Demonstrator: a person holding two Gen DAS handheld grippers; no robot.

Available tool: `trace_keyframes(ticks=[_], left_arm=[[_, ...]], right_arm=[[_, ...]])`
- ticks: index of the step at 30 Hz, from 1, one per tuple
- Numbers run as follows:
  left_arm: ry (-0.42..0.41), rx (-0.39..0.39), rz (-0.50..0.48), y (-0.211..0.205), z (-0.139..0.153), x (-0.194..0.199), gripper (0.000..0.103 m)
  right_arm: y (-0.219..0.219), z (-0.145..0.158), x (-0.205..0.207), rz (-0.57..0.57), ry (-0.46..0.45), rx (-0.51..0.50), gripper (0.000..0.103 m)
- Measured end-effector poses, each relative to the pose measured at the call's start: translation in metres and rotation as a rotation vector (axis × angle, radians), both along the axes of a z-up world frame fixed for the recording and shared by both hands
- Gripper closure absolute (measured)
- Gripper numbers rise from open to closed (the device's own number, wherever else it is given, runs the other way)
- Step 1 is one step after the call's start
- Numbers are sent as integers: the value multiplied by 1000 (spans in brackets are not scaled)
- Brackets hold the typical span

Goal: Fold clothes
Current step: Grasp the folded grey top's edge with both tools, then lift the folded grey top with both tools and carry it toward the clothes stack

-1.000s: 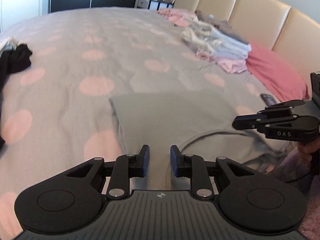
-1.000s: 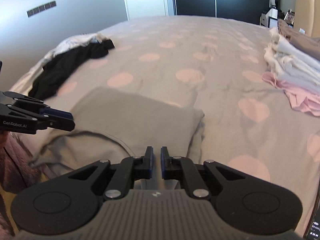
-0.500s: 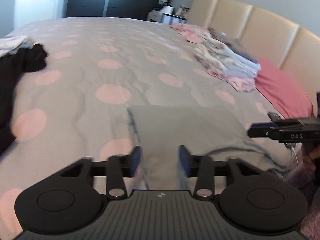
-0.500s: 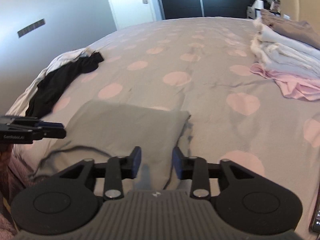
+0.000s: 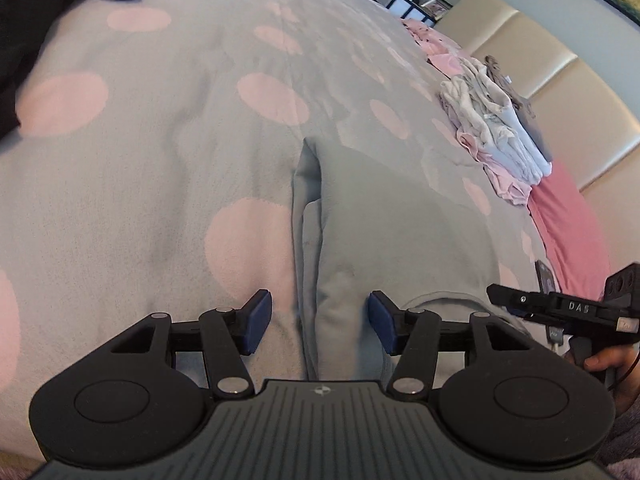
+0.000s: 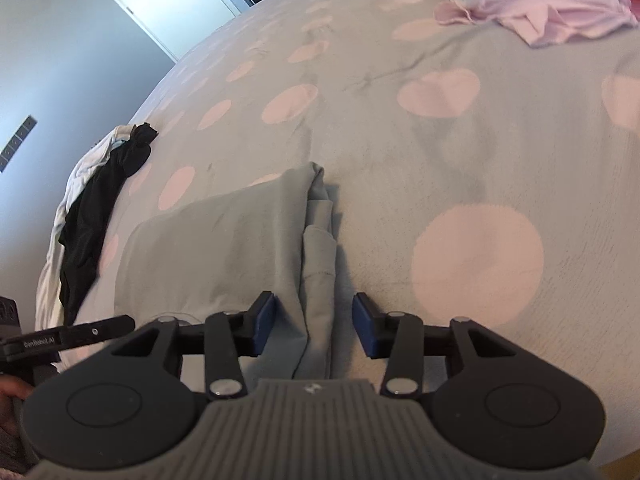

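Note:
A grey garment (image 5: 384,232) lies partly folded on the bed, also shown in the right wrist view (image 6: 224,248). My left gripper (image 5: 318,326) is open, its jaws astride the garment's left folded edge near the front. My right gripper (image 6: 314,322) is open, its jaws astride the garment's right folded edge. Each gripper shows from the side in the other's view: the right one (image 5: 516,300) and the left one (image 6: 100,326). Neither holds cloth.
The bed has a grey cover with pink dots (image 5: 160,160). A stack of folded clothes (image 5: 496,132) lies by the beige headboard (image 5: 560,80), next to a pink pillow (image 5: 568,224). Black and white clothes (image 6: 100,200) lie at the far side.
Both grippers have opened wide and dropped low toward the garment's side edges. Both cameras have tilted down and moved closer to the cloth.

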State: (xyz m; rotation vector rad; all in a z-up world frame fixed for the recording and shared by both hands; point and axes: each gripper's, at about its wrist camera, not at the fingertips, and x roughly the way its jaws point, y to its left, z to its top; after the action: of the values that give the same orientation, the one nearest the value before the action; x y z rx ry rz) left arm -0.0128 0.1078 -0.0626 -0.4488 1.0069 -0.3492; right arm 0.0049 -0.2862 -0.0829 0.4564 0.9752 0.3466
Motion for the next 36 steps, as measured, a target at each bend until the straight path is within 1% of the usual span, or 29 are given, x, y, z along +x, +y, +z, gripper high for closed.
trace_keyframes(ticks=[3,6,10,12,13,15,20,23,27,36], left_arm=[[1,10,-12,-5,-3,2,50],[-17,25,-34,-11,-5,4,49],[-30,10,-40,-13,-6,5,51],[-42,0,-45,-13,-6,5,58],[-47,-7,-50,-14,-6,5,63],[-56,-19,-58,-15,-6,6,69],[-87,9,-75,-18,0,4,75],[-99,24,-80,-20,5,3,78],[-125,40,-89,-24,14,0,79],[-202,31,-129,-36,48,-6,80]], right_arm=[[2,-3,2,8,7,20,55],[7,-7,4,29,3,39,55],[10,-10,7,41,0,53,58],[9,-11,7,39,4,69,63],[8,-12,7,36,6,80,64],[6,-12,7,33,6,102,67],[0,-12,4,17,-2,150,76],[-3,-7,0,15,-22,158,79],[-3,3,-4,19,-53,161,81],[-5,33,-14,28,-117,198,82]])
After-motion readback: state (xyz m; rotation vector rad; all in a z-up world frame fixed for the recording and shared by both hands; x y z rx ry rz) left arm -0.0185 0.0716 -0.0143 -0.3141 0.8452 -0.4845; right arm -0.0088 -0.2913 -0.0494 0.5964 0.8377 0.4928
